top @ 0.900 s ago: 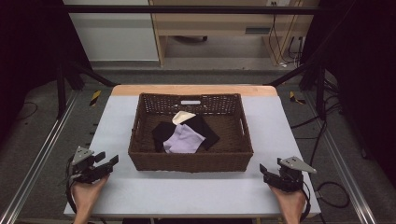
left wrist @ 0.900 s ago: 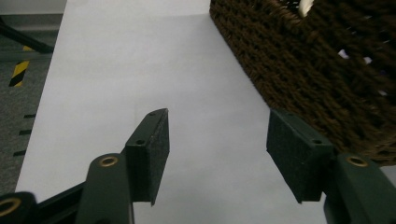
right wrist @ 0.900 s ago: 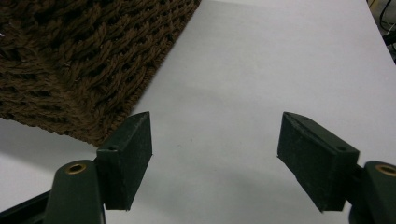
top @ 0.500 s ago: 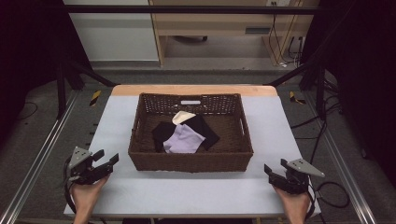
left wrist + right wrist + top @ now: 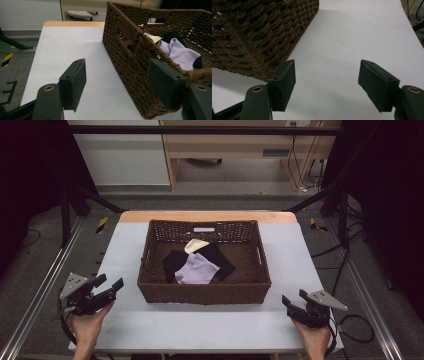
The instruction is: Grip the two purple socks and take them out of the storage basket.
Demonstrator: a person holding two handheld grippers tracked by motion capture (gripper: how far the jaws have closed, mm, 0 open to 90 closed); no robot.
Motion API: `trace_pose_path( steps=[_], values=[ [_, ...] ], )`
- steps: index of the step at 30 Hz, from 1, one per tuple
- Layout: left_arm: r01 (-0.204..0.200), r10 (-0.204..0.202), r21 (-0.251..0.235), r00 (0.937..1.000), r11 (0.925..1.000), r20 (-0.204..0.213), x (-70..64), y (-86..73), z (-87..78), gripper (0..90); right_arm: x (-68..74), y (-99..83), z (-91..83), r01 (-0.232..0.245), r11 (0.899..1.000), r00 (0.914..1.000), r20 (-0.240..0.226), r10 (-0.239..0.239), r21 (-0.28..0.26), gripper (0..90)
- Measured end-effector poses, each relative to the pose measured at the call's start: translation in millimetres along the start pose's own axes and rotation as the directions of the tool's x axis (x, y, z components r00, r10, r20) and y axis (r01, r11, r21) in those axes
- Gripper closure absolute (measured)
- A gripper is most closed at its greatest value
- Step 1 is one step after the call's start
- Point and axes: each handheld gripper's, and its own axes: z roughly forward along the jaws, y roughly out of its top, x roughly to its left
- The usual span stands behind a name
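Centrally, a wicker basket (image 5: 205,292) is set on the worktop (image 5: 125,245), lilac cloth (image 5: 196,270) and black cloth (image 5: 175,260) inside. Left tongs (image 5: 111,282) and right tongs (image 5: 294,299) are held wide, empty, flanking it.

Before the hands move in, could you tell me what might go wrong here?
The lilac sock overlaps the black socks, so a grab may lift several together. The wicker basket has tall walls, and the open left gripper sits close to its corner, so a jaw might snag the weave or push it.
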Motion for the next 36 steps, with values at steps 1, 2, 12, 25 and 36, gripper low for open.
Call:
trace_pose_path(
  steps=[1,2,12,25,36],
  values=[
    [-0.010,0.010,-0.001,0.9999,0.9999,0.002,-1.0,1.9,-0.6,29.7,0.2,0.0,0.0,0.004,1.000,1.0000,0.004,-0.004,0.002,30.1],
    [-0.019,0.019,-0.005,0.9998,0.9998,0.002,-2.3,3.9,-1.2,29.4,0.2,0.1,0.0,0.002,1.000,1.0000,0.002,-0.002,0.004,29.8],
    [-0.034,0.035,-0.021,0.9987,0.9992,0.037,-8.1,25.6,-5.4,29.2,0.5,-3.3,2.4,0.004,1.000,1.0000,0.004,-0.004,0.030,28.6],
    [-0.117,0.122,-0.051,0.9865,0.9918,0.109,-52.4,71.7,16.0,29.3,-1.7,-2.8,6.4,0.006,1.000,0.9997,0.022,-0.007,0.024,28.1],
    [-0.167,0.176,-0.065,0.9710,0.9838,0.163,-93.6,107.4,51.4,29.0,-4.0,-4.0,10.3,-0.011,1.000,0.9995,0.029,0.011,0.019,27.3]
  ],
)
